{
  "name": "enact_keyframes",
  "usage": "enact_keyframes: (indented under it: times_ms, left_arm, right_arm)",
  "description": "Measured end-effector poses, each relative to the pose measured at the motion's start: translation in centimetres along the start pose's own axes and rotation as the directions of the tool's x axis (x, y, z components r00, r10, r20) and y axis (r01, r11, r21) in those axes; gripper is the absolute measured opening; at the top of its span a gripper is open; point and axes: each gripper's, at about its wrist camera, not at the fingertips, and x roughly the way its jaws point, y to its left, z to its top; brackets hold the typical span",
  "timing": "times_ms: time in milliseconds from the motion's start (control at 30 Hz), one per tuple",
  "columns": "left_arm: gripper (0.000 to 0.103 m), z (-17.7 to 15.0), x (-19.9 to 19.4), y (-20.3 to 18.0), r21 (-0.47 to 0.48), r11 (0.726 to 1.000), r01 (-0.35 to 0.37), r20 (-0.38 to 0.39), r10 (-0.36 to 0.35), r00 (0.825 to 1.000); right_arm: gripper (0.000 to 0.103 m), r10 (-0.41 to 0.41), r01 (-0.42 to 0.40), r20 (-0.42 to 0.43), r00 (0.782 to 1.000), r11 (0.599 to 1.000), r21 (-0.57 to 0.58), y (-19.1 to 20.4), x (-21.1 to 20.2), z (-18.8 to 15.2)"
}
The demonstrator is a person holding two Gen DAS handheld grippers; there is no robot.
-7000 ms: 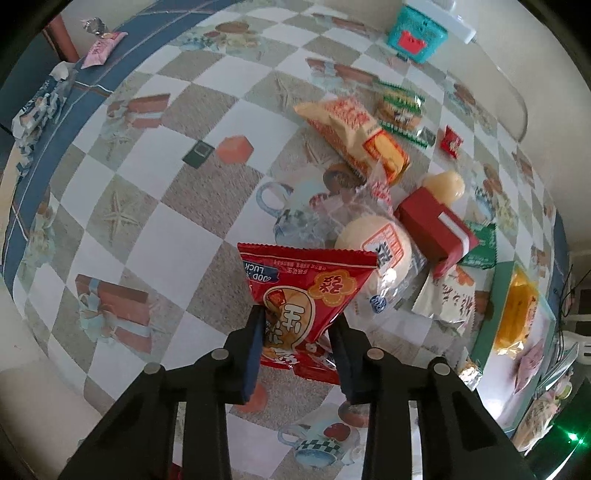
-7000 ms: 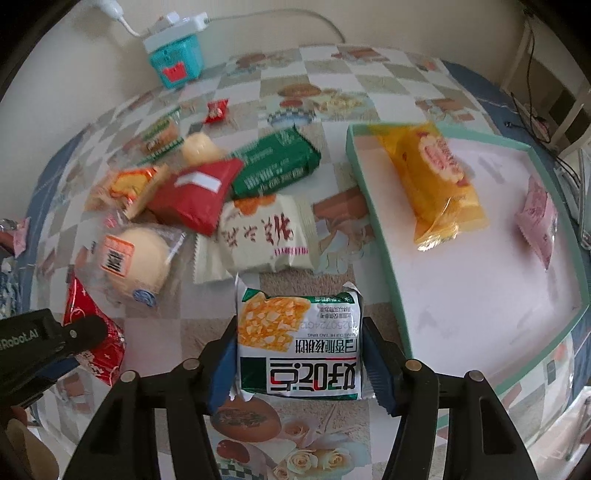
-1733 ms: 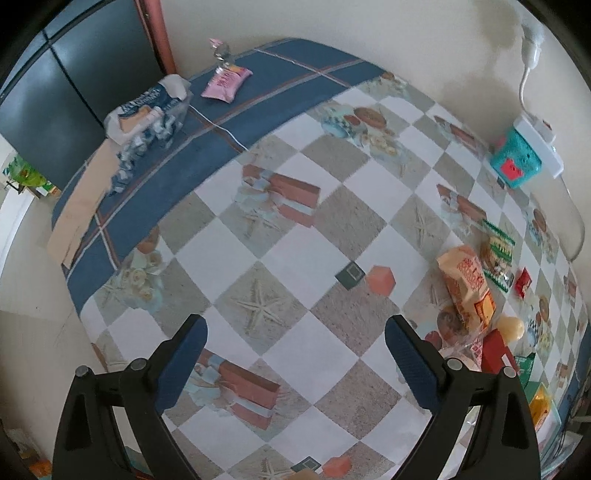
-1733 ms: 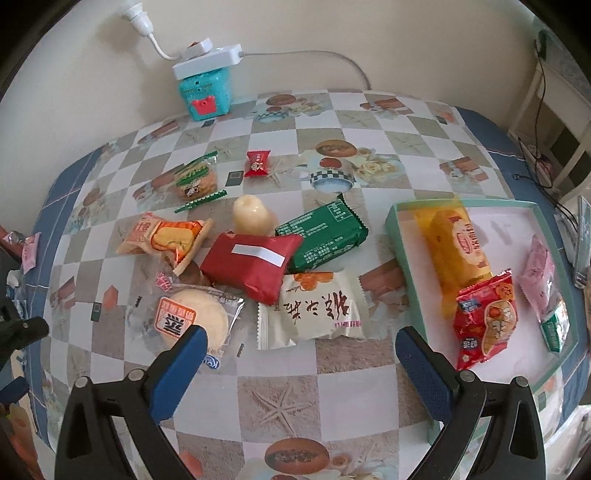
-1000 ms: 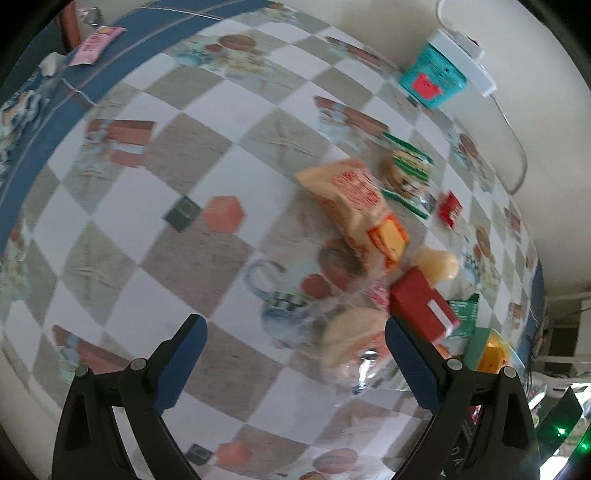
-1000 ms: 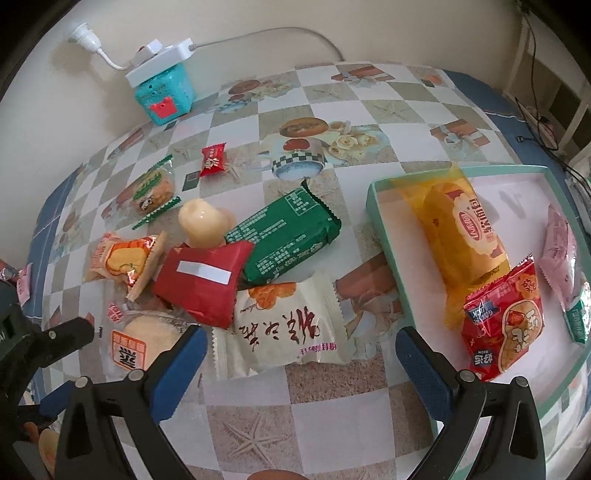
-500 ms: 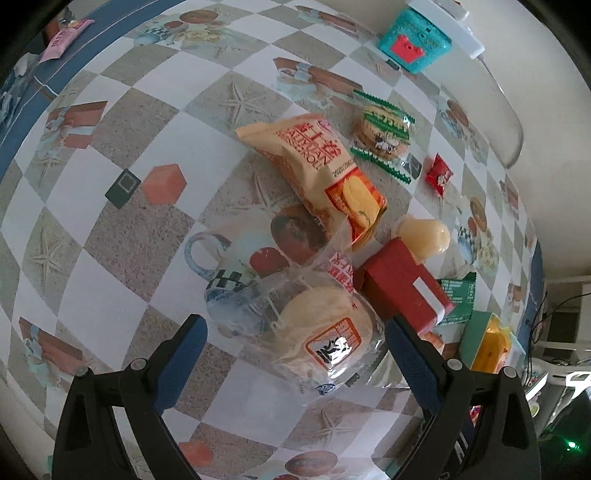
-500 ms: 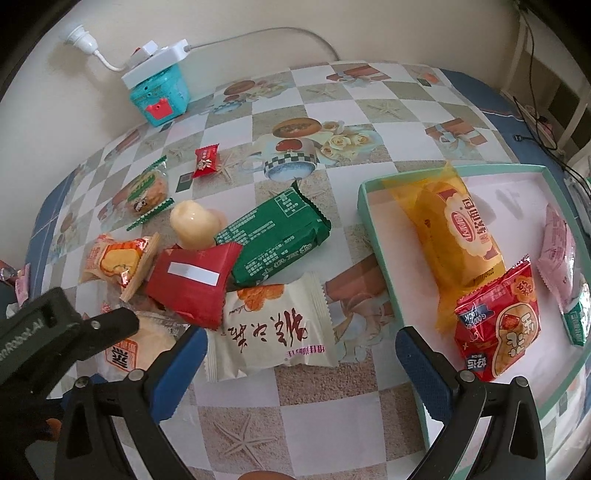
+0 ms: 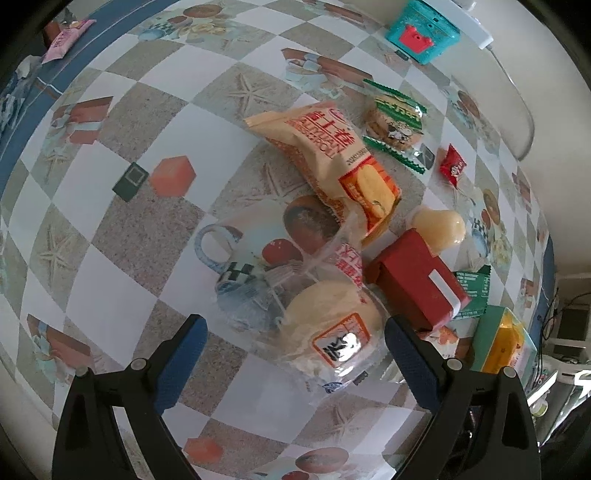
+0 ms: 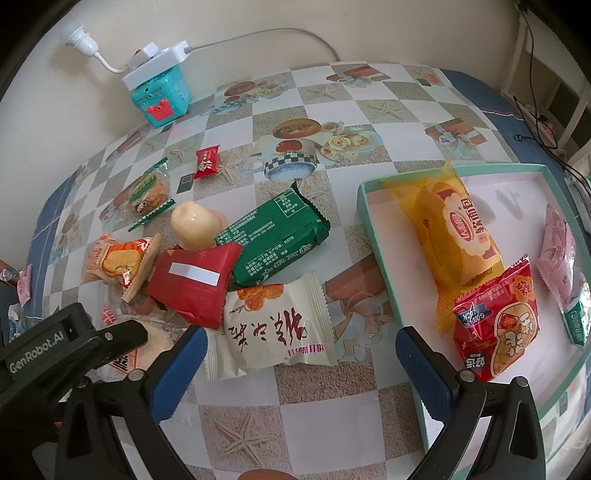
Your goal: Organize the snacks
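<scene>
My left gripper is open, its fingers either side of a clear-wrapped round bun on the table. My right gripper is open just above a white pastry packet. A green-rimmed tray at the right holds a yellow bread pack, a red snack bag, a pink packet and a green-white packet. A red packet, a green packet, an orange packet, a cookie pack, a pale jelly and a red candy lie loose.
A teal box with a white power strip on it stands by the far wall. A cable runs along the wall. A pink packet lies at the table's far blue edge. The left gripper's body shows at the right view's lower left.
My left gripper has swung from the far table side to the snack pile and come down around the bun. My right gripper has moved lower and closer to the white packet.
</scene>
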Motion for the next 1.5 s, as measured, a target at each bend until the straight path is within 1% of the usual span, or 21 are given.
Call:
enact_keyframes:
  times_ms: [300, 400, 433, 467, 500, 567, 700, 733, 833, 933, 1033, 1167, 1300, 1333, 1500]
  left_arm:
    - [0.097, 0.2, 1.1, -0.3, -0.011, 1.0, -0.004, -0.003, 0.004, 1.0]
    - [0.092, 0.2, 1.1, -0.3, -0.01, 1.0, -0.002, -0.011, 0.002, 1.0]
    - [0.088, 0.1, 1.1, -0.3, -0.01, 1.0, 0.0, -0.014, 0.0, 1.0]
    - [0.08, 0.1, 1.0, -0.1, -0.01, 1.0, 0.006, -0.018, -0.006, 1.0]
    - [0.078, 0.0, 0.9, 0.1, -0.011, 1.0, 0.016, -0.022, -0.016, 1.0]
    - [0.069, 0.0, 0.6, 0.1, -0.007, 1.0, 0.025, -0.023, -0.026, 0.999]
    - [0.059, 0.0, 0.1, -0.1, 0.007, 0.999, 0.04, -0.028, -0.04, 0.999]
    - [0.058, 0.0, 0.0, 0.0, 0.006, 0.999, 0.044, -0.028, -0.044, 0.999]
    - [0.058, 0.2, -0.2, 0.1, 0.01, 0.999, 0.036, -0.021, -0.036, 0.999]
    - [0.058, 0.4, -0.5, 0.8, -0.005, 0.999, 0.032, -0.017, -0.032, 0.999]
    - [0.058, 0.9, -1.0, 1.7, -0.028, 1.0, 0.01, -0.002, -0.01, 1.0]
    - [0.058, 1.4, -1.4, 3.0, -0.054, 0.999, 0.008, 0.0, -0.008, 1.0]
    - [0.058, 1.7, -1.5, 4.0, -0.068, 0.998, 0.008, 0.001, -0.008, 1.0]
    - [0.058, 1.7, -1.6, 4.2, -0.07, 0.998, 0.009, 0.001, -0.009, 1.0]
    - [0.058, 1.8, -1.7, 4.4, -0.071, 0.997, 0.008, 0.0, -0.008, 1.0]
  right_arm:
    - [0.103, -0.002, 0.002, 0.0, 1.0, 1.0, 0.001, 0.0, 0.0, 0.0]
    - [0.103, -0.002, 0.002, 0.001, 1.0, 1.0, 0.002, 0.1, 0.0, -0.1]
    - [0.103, -0.002, 0.002, 0.001, 1.0, 1.0, 0.002, 0.1, 0.1, -0.1]
    - [0.103, -0.001, 0.001, 0.001, 1.0, 1.0, 0.002, 0.1, 0.1, -0.1]
    - [0.103, -0.001, 0.001, 0.001, 1.0, 1.0, 0.003, 0.1, 0.1, -0.1]
    - [0.103, 0.002, -0.002, 0.002, 1.0, 1.0, 0.003, 0.0, 0.1, -0.1]
    - [0.103, 0.012, -0.012, 0.008, 1.0, 1.0, 0.005, -0.1, 0.0, 0.0]
    - [0.103, 0.013, -0.013, 0.01, 1.0, 1.0, 0.003, -0.1, 0.0, 0.0]
    - [0.103, 0.02, -0.021, 0.016, 1.0, 1.0, 0.005, -0.1, 0.0, 0.1]
    - [0.103, 0.025, -0.025, 0.019, 0.999, 1.0, -0.002, 0.1, 0.1, 0.2]
    - [0.103, 0.02, -0.019, 0.024, 1.0, 0.999, -0.032, 0.8, 0.4, 0.1]
    - [0.103, -0.003, 0.006, 0.027, 1.0, 0.996, -0.091, 2.2, 1.1, -0.2]
    - [0.102, -0.034, 0.035, 0.011, 0.999, 0.99, -0.133, 3.0, 2.2, -0.8]
    - [0.102, -0.039, 0.04, 0.008, 0.999, 0.989, -0.142, 3.2, 2.5, -1.0]
    - [0.092, -0.052, 0.053, 0.007, 0.999, 0.983, -0.176, 3.9, 3.3, -1.4]
